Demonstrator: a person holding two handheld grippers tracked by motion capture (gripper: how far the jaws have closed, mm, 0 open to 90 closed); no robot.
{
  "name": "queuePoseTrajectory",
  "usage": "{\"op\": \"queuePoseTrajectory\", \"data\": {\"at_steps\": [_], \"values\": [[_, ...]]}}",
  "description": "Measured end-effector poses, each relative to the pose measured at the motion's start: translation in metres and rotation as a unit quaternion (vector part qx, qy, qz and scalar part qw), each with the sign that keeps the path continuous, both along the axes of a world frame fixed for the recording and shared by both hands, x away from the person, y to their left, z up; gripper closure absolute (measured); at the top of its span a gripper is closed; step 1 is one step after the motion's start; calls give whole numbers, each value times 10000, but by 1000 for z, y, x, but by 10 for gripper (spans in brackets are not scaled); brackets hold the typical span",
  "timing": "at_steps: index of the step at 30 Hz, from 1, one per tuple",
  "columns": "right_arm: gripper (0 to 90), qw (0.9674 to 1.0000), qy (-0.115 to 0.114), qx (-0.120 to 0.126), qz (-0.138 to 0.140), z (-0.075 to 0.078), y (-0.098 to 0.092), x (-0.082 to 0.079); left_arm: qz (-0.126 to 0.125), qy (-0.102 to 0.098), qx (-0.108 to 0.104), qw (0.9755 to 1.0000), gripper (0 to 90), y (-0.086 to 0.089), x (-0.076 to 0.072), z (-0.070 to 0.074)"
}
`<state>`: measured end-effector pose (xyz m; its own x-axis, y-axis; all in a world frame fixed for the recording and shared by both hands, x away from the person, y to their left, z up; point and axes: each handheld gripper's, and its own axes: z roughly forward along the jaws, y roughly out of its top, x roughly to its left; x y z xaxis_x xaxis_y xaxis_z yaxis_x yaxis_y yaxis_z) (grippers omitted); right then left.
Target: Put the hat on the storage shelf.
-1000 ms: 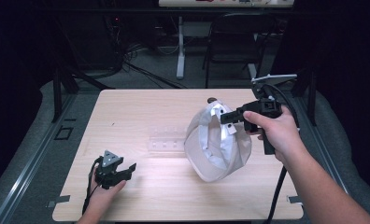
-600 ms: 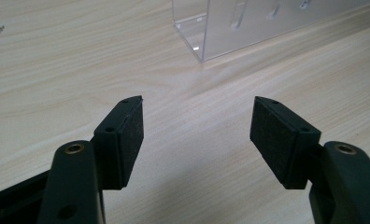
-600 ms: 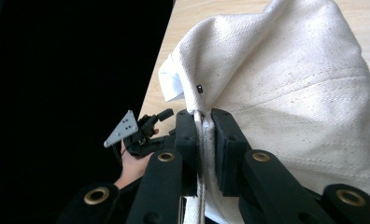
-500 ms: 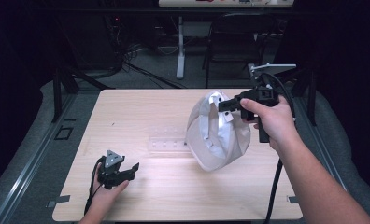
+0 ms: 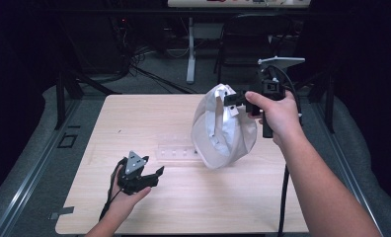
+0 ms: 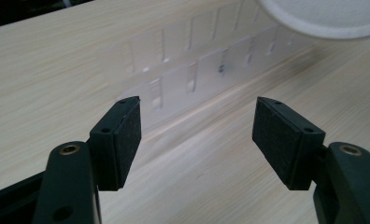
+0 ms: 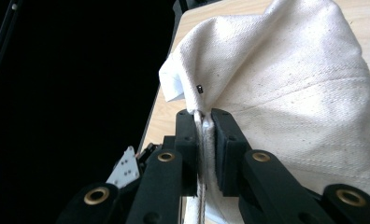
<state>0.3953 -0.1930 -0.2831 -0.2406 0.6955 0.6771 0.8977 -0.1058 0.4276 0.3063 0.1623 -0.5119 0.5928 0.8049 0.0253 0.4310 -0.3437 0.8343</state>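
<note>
A white cloth cap (image 5: 223, 136) hangs above the right half of the wooden table (image 5: 134, 118). My right gripper (image 5: 231, 101) is shut on the cap's upper edge. In the right gripper view the jaws pinch a seamed fold of the cap (image 7: 290, 70) at the right gripper (image 7: 202, 116). My left gripper (image 5: 154, 177) is near the front left, low over the table, and its jaws have just been opening with nothing between them. In the left gripper view the left gripper (image 6: 195, 116) faces a clear plastic strip (image 6: 192, 70), with the cap's rim (image 6: 323, 14) at the top right.
The clear plastic strip (image 5: 176, 150) lies flat mid-table, just left of the hanging cap. Dark floor, cables and a chair (image 5: 243, 44) lie beyond the far edge. A black cable (image 5: 283, 197) trails from the right gripper along the forearm.
The right hand has lifted the cap higher and farther back. The left gripper has risen and shifted right, toward the plastic strip.
</note>
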Motion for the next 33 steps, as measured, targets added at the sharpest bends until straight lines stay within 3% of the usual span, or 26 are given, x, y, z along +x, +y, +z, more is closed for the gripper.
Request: {"op": "queuePoseTrajectory", "data": {"at_steps": [5, 13, 24, 33], "values": [[818, 10000, 26, -5, -56, 2, 4, 6, -222, -124, -17, 9997, 334, -27, 5, 12], [818, 9999, 8, -9, -154, 1, 8, 14, -533, -150, 137, 9984, 346, -67, 9, 23], [818, 9996, -17, -6, -271, 5, 17, 21, -993, -325, 287, 9941, 342, -119, 4, 30], [818, 9996, -30, -18, -272, 4, 25, 24, -871, -282, 491, 9946, 357, -143, 10, 27]]}}
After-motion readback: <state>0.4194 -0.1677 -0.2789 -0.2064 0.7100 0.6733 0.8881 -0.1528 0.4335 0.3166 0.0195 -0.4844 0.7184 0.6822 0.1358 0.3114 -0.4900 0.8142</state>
